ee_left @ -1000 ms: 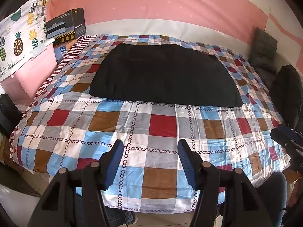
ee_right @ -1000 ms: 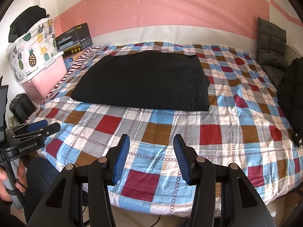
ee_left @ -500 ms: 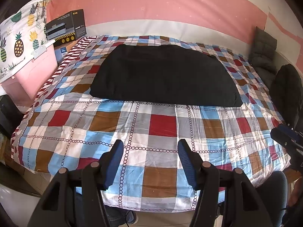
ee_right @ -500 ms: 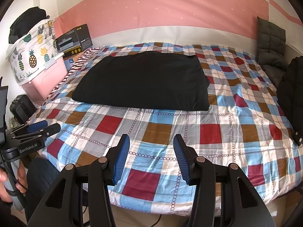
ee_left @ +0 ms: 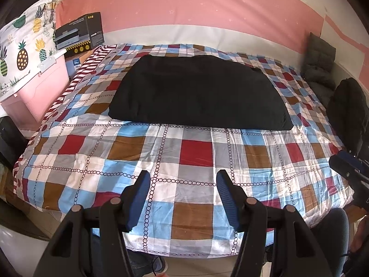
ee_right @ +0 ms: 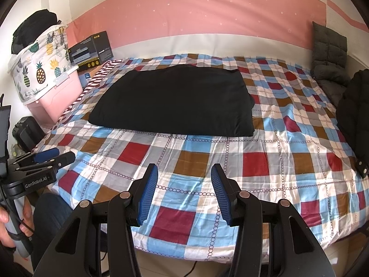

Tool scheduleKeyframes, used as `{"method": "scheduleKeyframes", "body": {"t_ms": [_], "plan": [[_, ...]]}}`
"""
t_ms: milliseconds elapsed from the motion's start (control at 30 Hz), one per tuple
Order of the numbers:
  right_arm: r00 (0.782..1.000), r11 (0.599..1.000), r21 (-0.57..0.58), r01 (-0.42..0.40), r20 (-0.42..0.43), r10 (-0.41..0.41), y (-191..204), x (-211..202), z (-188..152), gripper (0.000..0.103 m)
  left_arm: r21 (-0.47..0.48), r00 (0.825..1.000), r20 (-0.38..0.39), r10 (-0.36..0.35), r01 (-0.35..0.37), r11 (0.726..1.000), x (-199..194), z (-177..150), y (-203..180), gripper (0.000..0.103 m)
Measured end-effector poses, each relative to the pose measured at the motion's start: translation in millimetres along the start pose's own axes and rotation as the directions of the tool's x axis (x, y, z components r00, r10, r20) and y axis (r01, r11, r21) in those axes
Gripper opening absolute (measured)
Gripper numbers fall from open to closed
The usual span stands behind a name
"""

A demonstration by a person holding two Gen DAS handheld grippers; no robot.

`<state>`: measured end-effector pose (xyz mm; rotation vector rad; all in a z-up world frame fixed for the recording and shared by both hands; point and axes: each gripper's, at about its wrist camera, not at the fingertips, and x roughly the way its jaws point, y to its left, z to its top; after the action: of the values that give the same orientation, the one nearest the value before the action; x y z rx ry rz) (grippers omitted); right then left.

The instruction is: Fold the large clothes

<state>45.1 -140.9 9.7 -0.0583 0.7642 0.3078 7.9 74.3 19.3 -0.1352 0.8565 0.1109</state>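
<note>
Blue-padded jaws of the left gripper (ee_left: 183,192) stood apart with nothing between them, above the near edge of the checked bedspread (ee_left: 196,152). So did the right gripper (ee_right: 184,185). Farther back, a folded black garment (ee_right: 175,101) lay flat mid-bed, well apart from both, with pink storage boxes (ee_right: 57,92) left.

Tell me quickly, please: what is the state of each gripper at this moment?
Left gripper: open, holding nothing, above the checked bedcover.
Right gripper: open, holding nothing; the folded black garment lies untouched farther up the bed.
</note>
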Motion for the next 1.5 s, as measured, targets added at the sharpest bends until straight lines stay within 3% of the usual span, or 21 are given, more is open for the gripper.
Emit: {"method": "scheduleKeyframes", "body": {"t_ms": [1500], "plan": [[1.000,1.000,0.003,0.006,0.003,-0.006,6.6,-2.6,0.1,0.049,0.015,0.999,-0.009,0.033,-0.033,0.999,0.0,-4.7,-7.5,0.061]]}}
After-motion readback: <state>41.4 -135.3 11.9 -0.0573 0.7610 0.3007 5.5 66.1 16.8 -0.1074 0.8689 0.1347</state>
